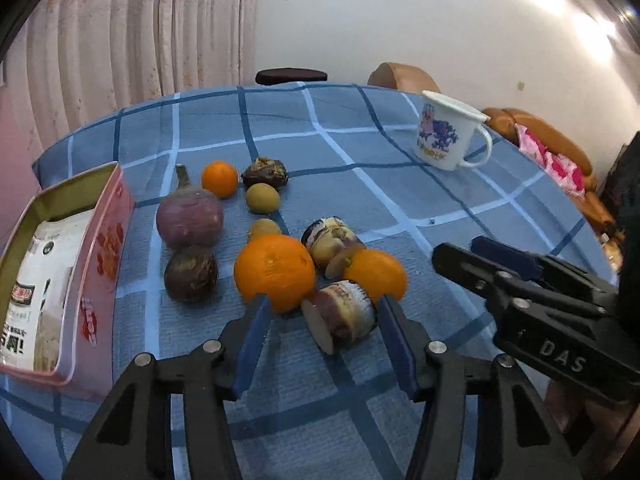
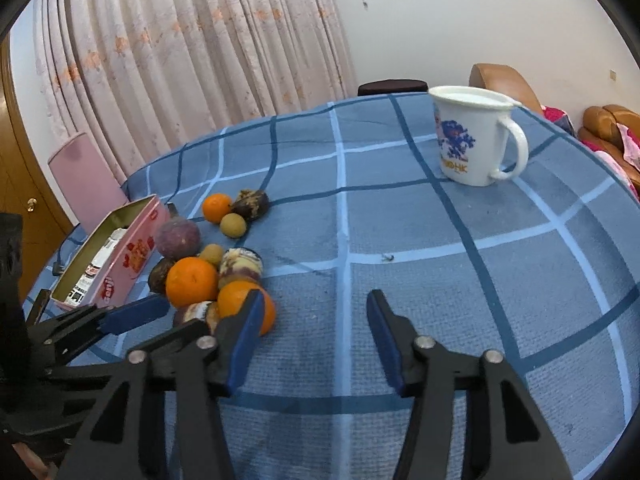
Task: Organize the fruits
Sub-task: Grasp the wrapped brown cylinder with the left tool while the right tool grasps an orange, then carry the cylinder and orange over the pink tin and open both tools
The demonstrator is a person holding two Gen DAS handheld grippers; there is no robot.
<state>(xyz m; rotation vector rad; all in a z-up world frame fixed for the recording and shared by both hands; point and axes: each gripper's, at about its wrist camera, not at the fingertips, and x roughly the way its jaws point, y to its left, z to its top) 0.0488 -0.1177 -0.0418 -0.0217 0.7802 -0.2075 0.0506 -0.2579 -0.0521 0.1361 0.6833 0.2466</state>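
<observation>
Several fruits lie in a cluster on the blue checked tablecloth (image 1: 360, 168): a large orange (image 1: 274, 270), a second orange (image 1: 378, 274), a small orange (image 1: 219, 178), a purple round fruit (image 1: 190, 216), two dark fruits (image 1: 191, 274) and small yellowish ones (image 1: 262, 198). A short cut piece with a striped rind (image 1: 344, 316) lies between the fingers of my left gripper (image 1: 324, 320). The jaws stand apart, and the left pad sits against the large orange, not the piece. My right gripper (image 2: 316, 320) is open over bare cloth, right of the cluster.
A pink tin (image 1: 100, 264) holding a white packet sits left of the fruits. A white mug (image 2: 476, 136) with a blue print stands at the back right. Another cut piece (image 1: 334, 240) lies behind the oranges. Chairs and a sofa ring the table.
</observation>
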